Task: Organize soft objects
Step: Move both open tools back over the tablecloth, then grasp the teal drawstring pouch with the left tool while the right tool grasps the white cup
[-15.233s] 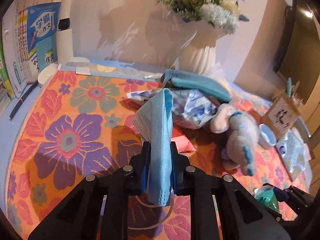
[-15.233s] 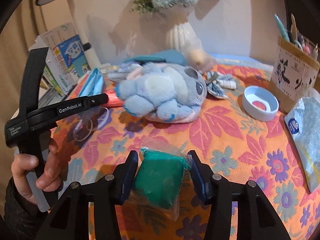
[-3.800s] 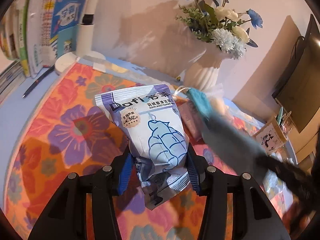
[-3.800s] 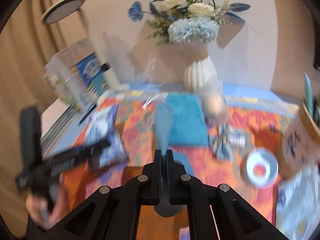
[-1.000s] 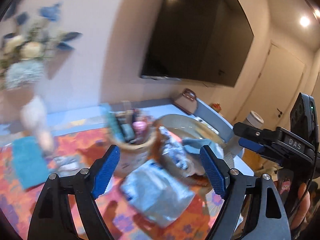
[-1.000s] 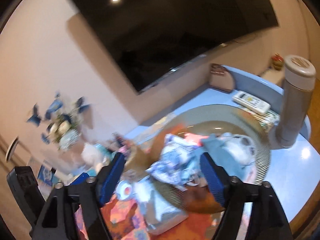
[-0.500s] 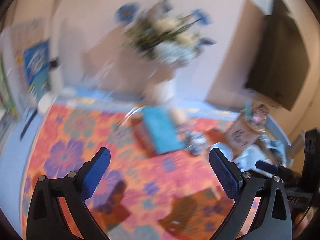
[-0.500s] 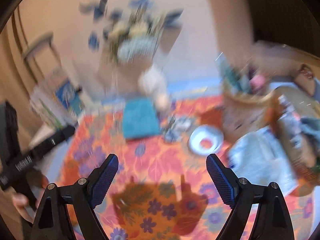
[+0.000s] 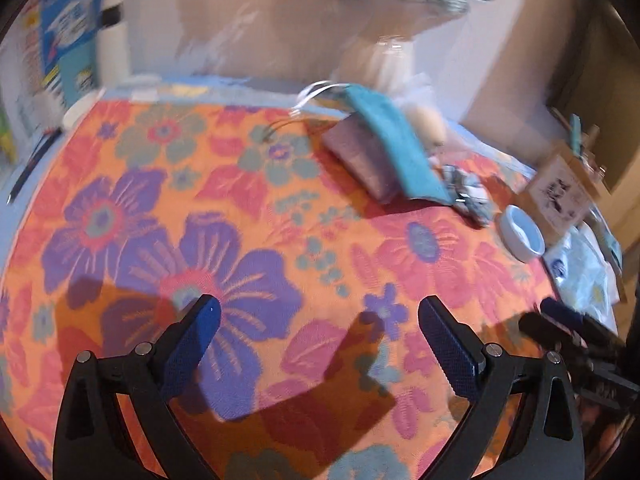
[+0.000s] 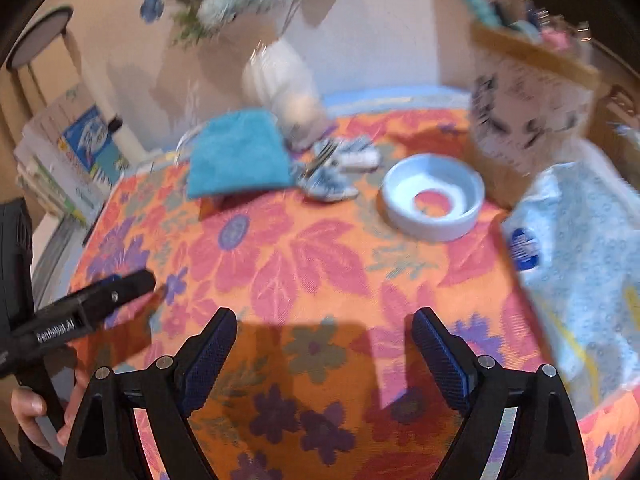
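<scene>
A teal folded cloth (image 9: pixel 394 148) lies at the far side of the floral tablecloth (image 9: pixel 248 240), over a pinkish flat packet (image 9: pixel 362 162); the cloth also shows in the right wrist view (image 10: pixel 240 156). A small blue-and-white crumpled packet (image 9: pixel 466 196) lies to its right, also in the right wrist view (image 10: pixel 336 168). My left gripper (image 9: pixel 316 340) is open and empty above the cloth's near side. My right gripper (image 10: pixel 322 344) is open and empty, well short of the items.
A white vase (image 10: pixel 280 80) with flowers stands at the back. A pale blue round lid (image 10: pixel 434 196), a paper pen holder (image 10: pixel 528 120) and a light blue plastic pack (image 10: pixel 584 248) sit at the right. Books (image 9: pixel 68 52) stand at the back left.
Both grippers, open and empty, have swung from the basket on the right back to the floral cloth and come lower and closer to it. The views are still blurred.
</scene>
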